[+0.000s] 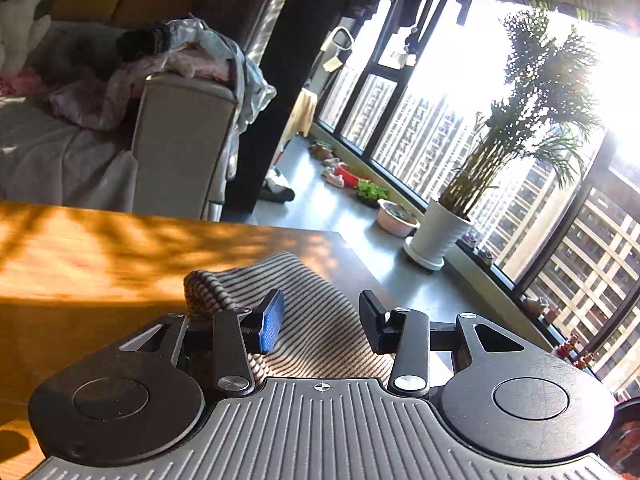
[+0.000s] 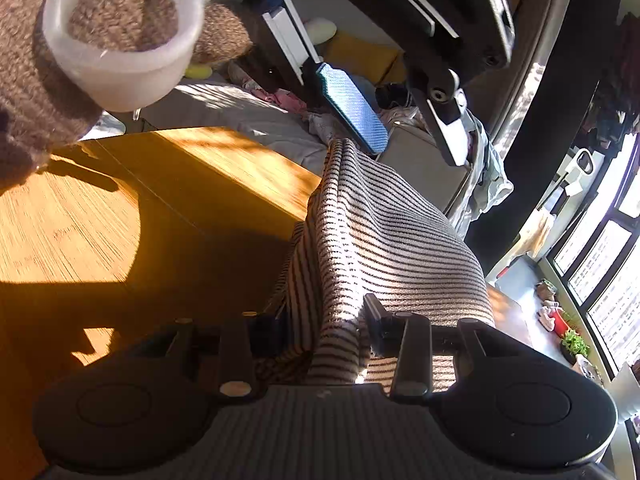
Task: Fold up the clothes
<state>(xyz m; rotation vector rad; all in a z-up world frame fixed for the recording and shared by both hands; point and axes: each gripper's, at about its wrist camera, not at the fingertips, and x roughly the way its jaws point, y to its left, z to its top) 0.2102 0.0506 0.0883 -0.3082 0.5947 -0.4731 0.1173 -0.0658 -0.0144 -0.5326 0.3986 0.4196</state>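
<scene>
Nearest, the right gripper [image 2: 320, 332] is pinching a bunched fold of the striped cloth [image 2: 384, 232] between its closed fingers; the cloth is lying over the corner of the wooden table [image 2: 80, 232] (sunlit, dappled with shadow); the left gripper [image 1: 320, 320] is hovering over the cloth with fingers spread, gripping nothing; farther off, a sofa [image 1: 184, 136] is carrying heaped laundry [image 1: 192, 56]; beyond, a potted palm [image 1: 520, 120] is standing by the window.

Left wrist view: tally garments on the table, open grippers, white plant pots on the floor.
Striped garment: 1
Left gripper, open: 1
White plant pot: 1
Total: 3
</scene>
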